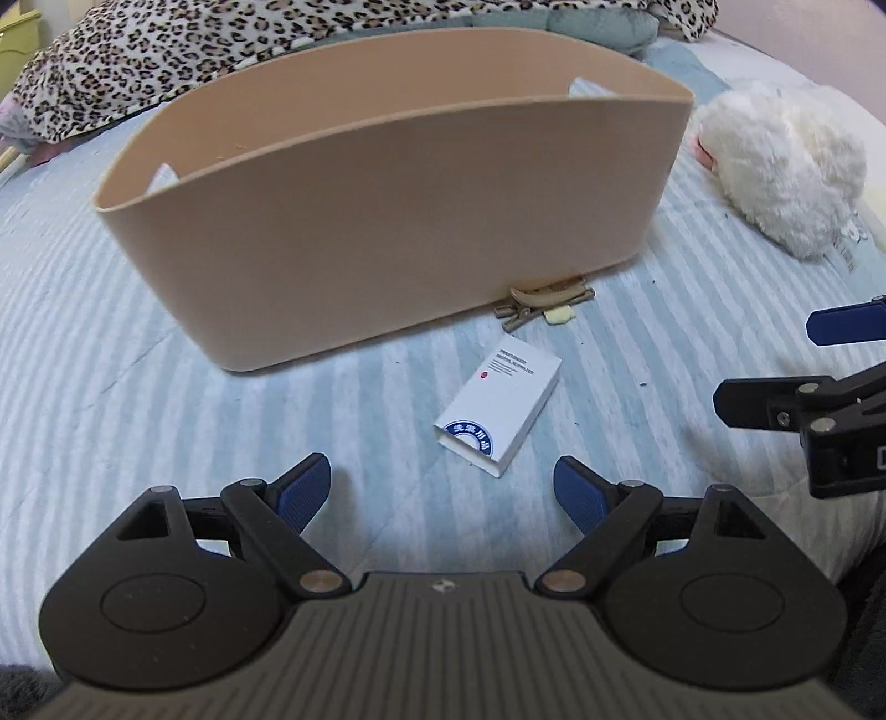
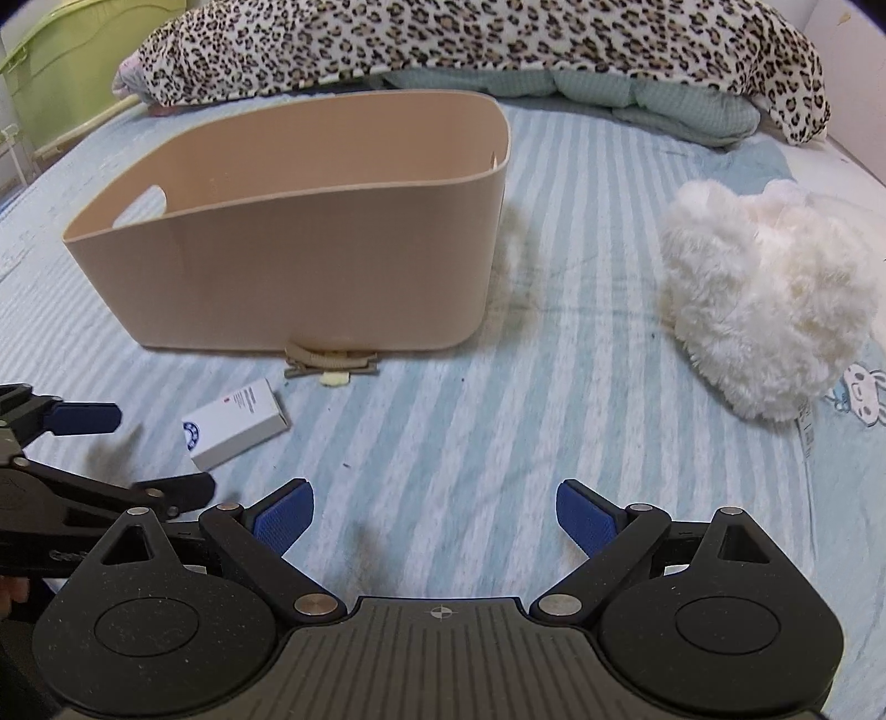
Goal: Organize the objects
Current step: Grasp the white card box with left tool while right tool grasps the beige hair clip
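A tan storage bin (image 1: 387,221) stands on the striped bed; it also shows in the right wrist view (image 2: 310,266). A small white box (image 1: 498,410) lies flat in front of it, also seen from the right (image 2: 235,423). A beige hair clip (image 1: 545,302) lies against the bin's base, also seen from the right (image 2: 332,363). A white plush toy (image 2: 769,310) lies to the right, also in the left wrist view (image 1: 775,166). My left gripper (image 1: 443,493) is open and empty, just short of the box. My right gripper (image 2: 434,518) is open and empty over bare bedding.
The striped blue and white bedspread (image 2: 498,415) covers the bed. A leopard-print blanket (image 2: 470,39) and a green quilt (image 2: 637,94) lie at the back. A green piece of furniture (image 2: 50,77) stands at the far left.
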{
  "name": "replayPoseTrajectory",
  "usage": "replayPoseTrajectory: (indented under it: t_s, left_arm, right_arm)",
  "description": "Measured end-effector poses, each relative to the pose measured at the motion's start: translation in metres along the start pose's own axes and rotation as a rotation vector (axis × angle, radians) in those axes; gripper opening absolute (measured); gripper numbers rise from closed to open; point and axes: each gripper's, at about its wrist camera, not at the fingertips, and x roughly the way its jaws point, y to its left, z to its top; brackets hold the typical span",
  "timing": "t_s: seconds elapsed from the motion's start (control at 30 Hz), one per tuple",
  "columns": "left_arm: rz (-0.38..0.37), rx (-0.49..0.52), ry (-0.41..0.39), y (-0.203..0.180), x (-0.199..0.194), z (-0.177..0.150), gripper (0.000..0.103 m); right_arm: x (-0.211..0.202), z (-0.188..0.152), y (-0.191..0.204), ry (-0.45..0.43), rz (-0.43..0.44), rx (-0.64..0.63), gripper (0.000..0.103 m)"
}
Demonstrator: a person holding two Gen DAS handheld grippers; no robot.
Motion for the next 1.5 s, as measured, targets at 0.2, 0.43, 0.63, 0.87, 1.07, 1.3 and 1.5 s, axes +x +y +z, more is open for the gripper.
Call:
replayPoseTrajectory:
  t_s: [0.2,0.43,0.63,0.87,1.07,1.3,1.5]
  left_arm:
    - [0.006,0.019,-0.009,-0.010,0.021,0.006,0.088]
    - [-0.018,0.076,-0.038,-0.016,0.027,0.013,0.058]
    - [-0.017,0.076,-0.034,-0.011,0.028,0.017,0.034]
    - [-0.013,0.030,-0.011,0.002,0.032,0.019,0.034]
    - [-0.022,-0.031,-0.007,0.019,0.034,0.019,0.034]
    - [-0.031,-0.083,0.019,0.032,0.046,0.024,0.034]
    - [-0.042,-0.104,0.014,0.032,0.058,0.029,0.033]
  right_arm:
    - [0.010,-0.001,-0.001,0.030,-0.004,0.002,0.096]
    - [0.023,0.002,-0.002,0.047,-0.012,0.013,0.096]
    - [0.034,0.007,-0.006,0.044,-0.006,0.068,0.096]
    - [0.046,0.017,0.012,-0.025,0.017,0.084,0.096]
    - [0.065,0.024,0.033,-0.056,0.026,0.058,0.096]
    - [0.086,0.034,0.040,-0.066,0.023,0.123,0.094]
    - [0.098,0.036,0.053,-0.086,-0.017,0.096,0.086]
